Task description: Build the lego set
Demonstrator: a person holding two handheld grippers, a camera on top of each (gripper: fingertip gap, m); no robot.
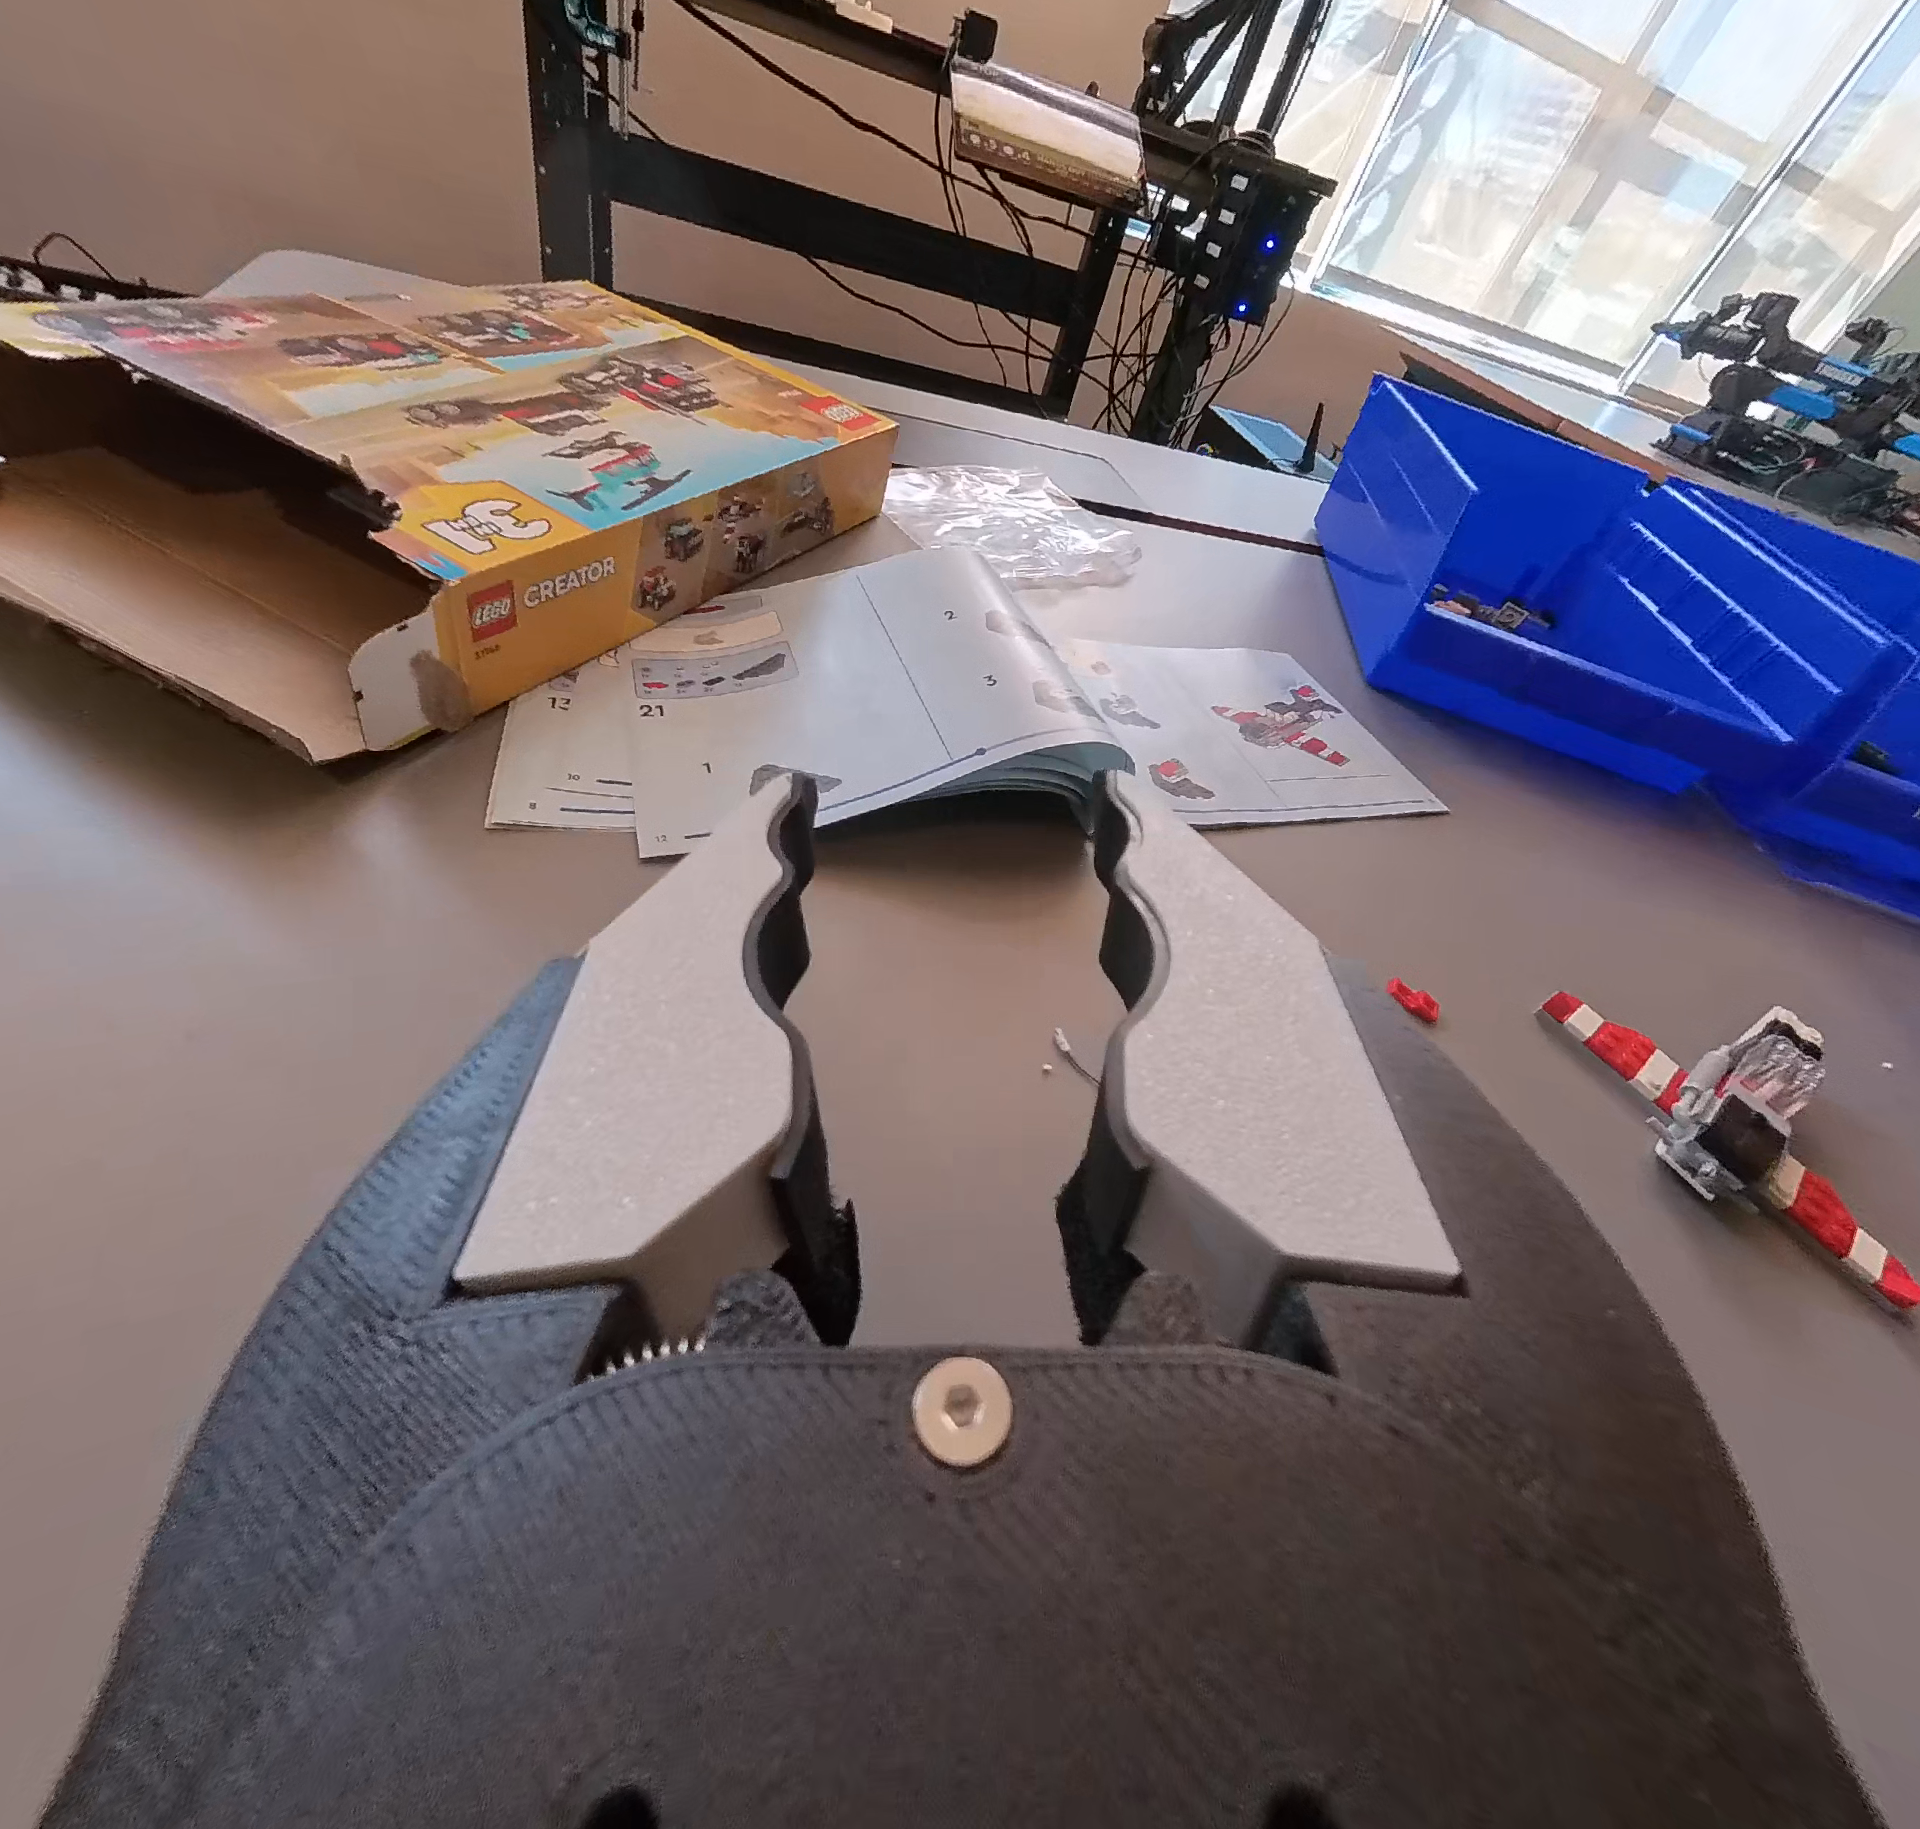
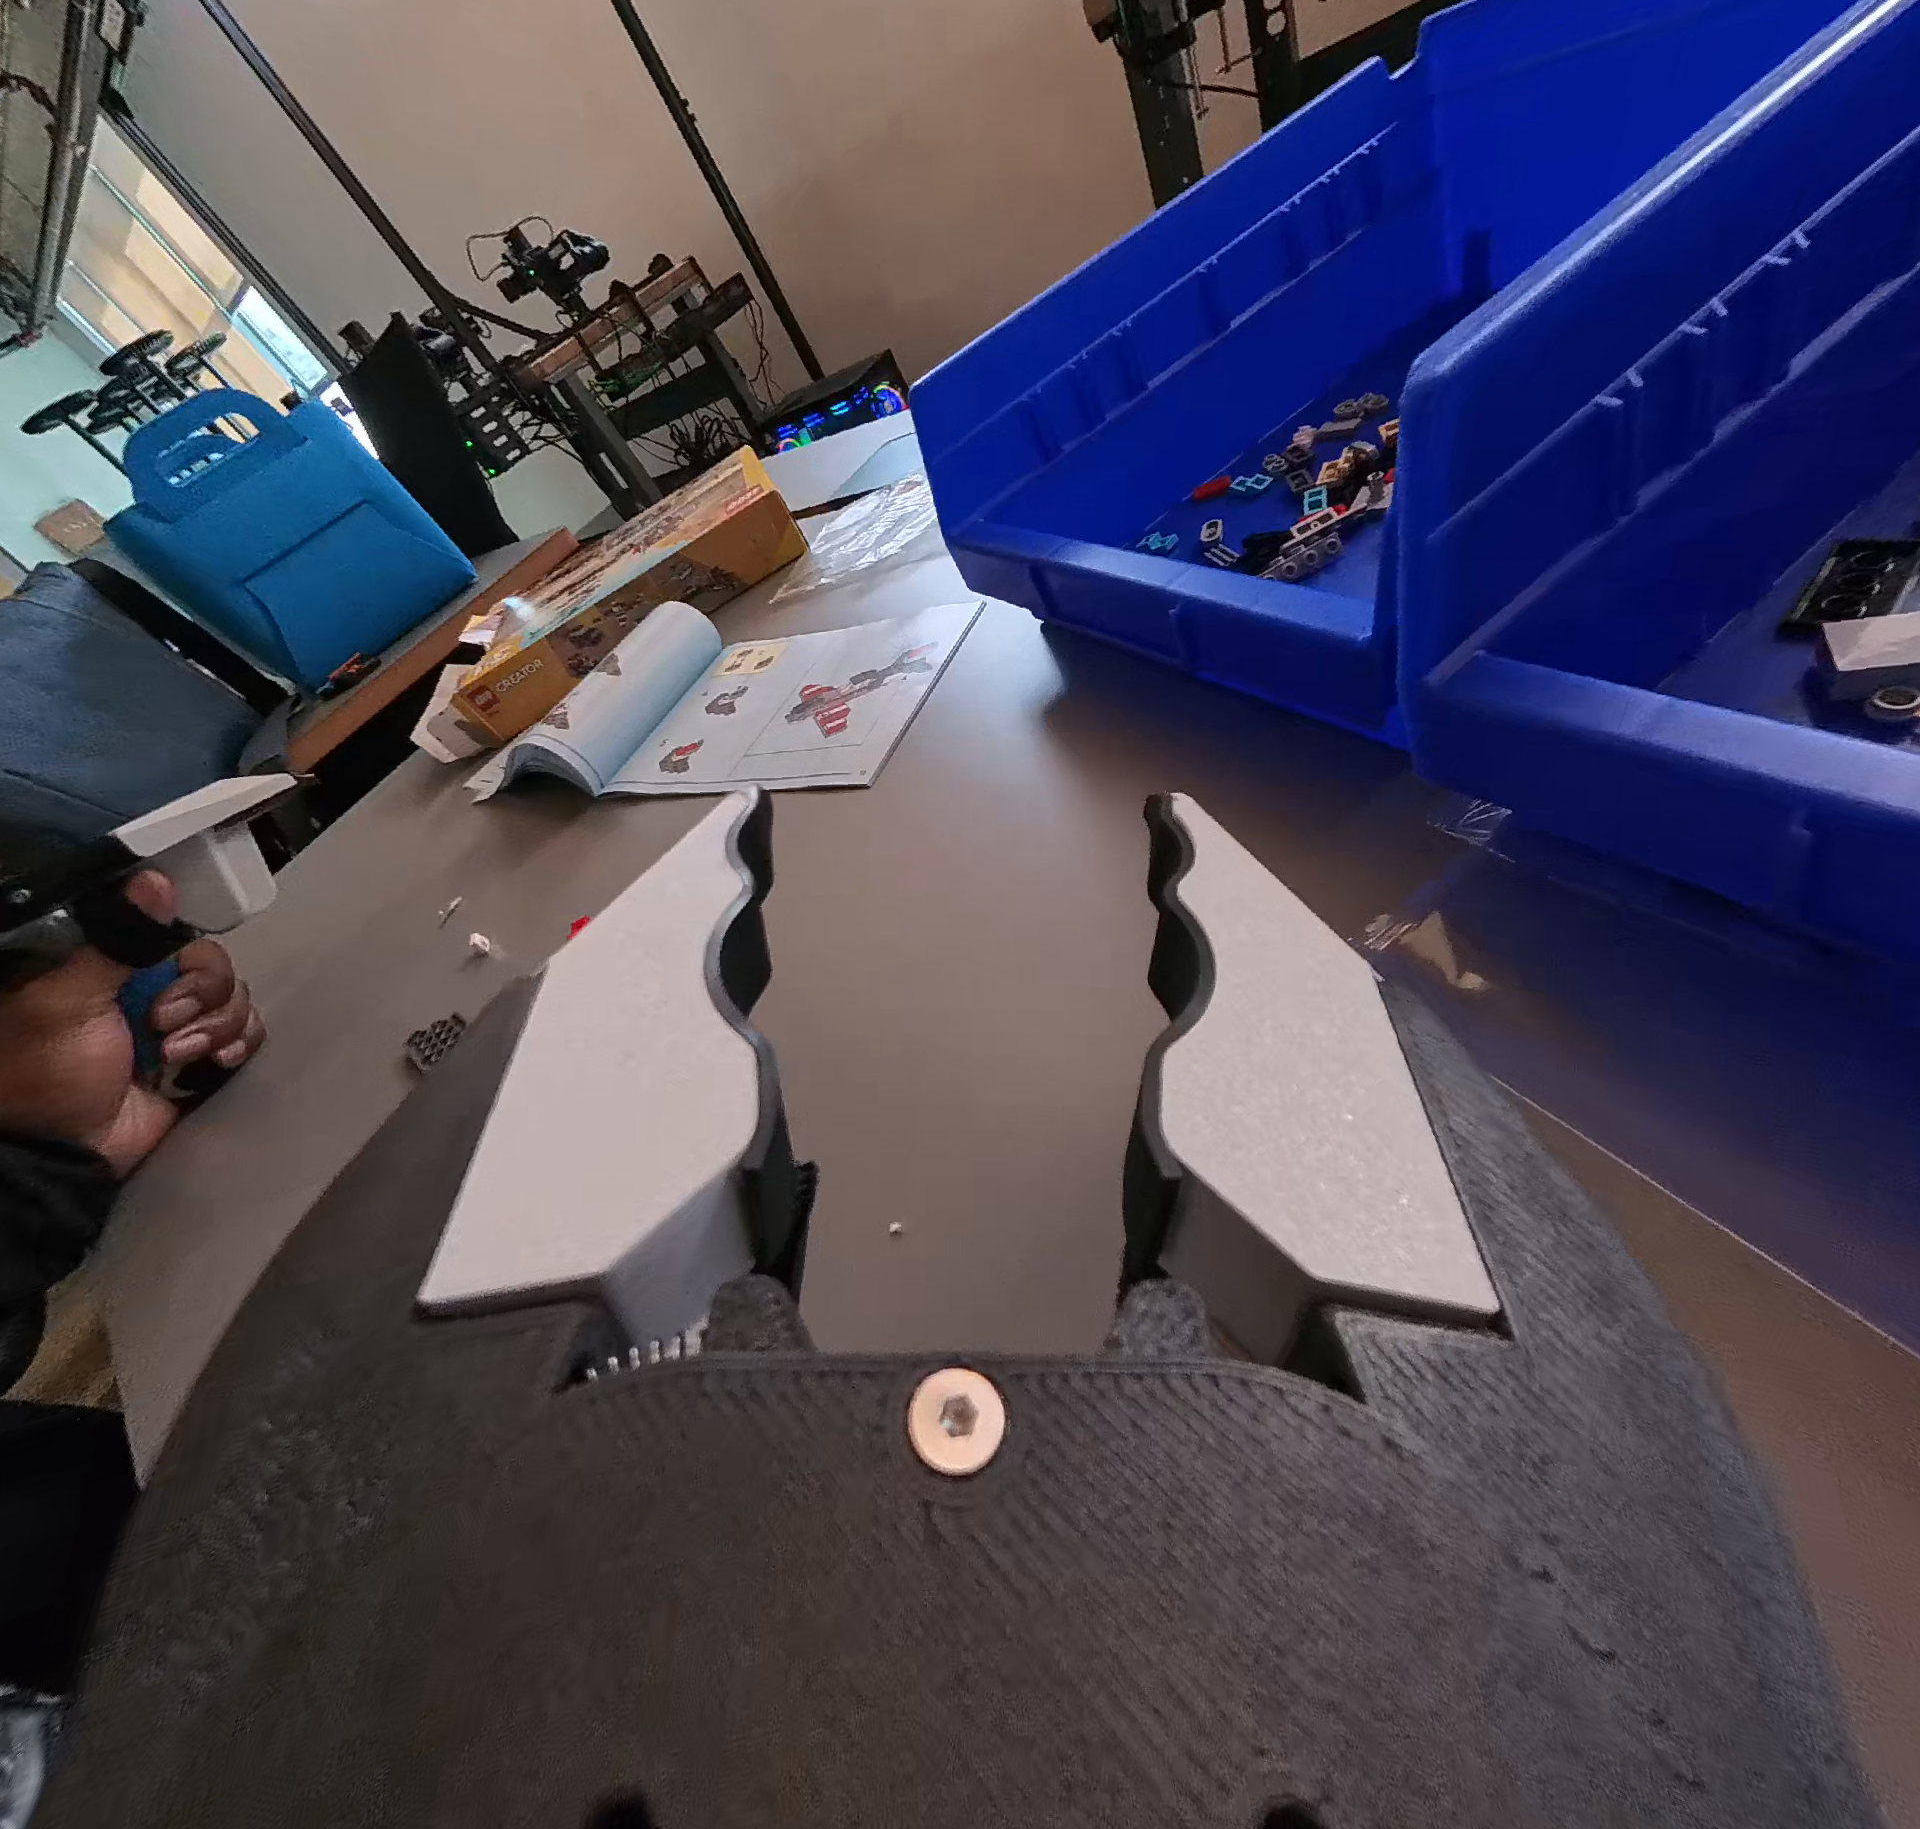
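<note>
Left gripper (image 1: 951, 792): fingers spread apart, nothing between them; bare table (image 1: 260, 948) shows through the gap.
Right gripper (image 2: 956, 808): fingers spread wide, holding nothing; low over the table, pointing toward the bins.
Model (image 1: 1745, 1119): part-built plane with red-and-white striped wing, on the table right of the left gripper. Only the left wrist view shows it.
Red piece (image 1: 1413, 1000): small, loose, between the left gripper and the model; shape hard to make out.
Booklet (image 1: 935, 699): open, just past the left fingertips; its near edge is hidden behind them.
Box (image 1: 499, 470): torn open, far left, overlapping other booklets.
Bins (image 2: 1195, 574): two blue, side by side; the right one is cut off by the frame. The right wrist view shows loose pieces (image 2: 1299, 501) inside; the left wrist view hides most of them behind the wall.
Hand (image 2: 114, 1041): at the left edge of the right wrist view, partly cut off.
Dark piece (image 2: 434, 1041): small grille, beside that hand.
Open room: bare table ahead of both grippers up to the booklet and bins.
</note>
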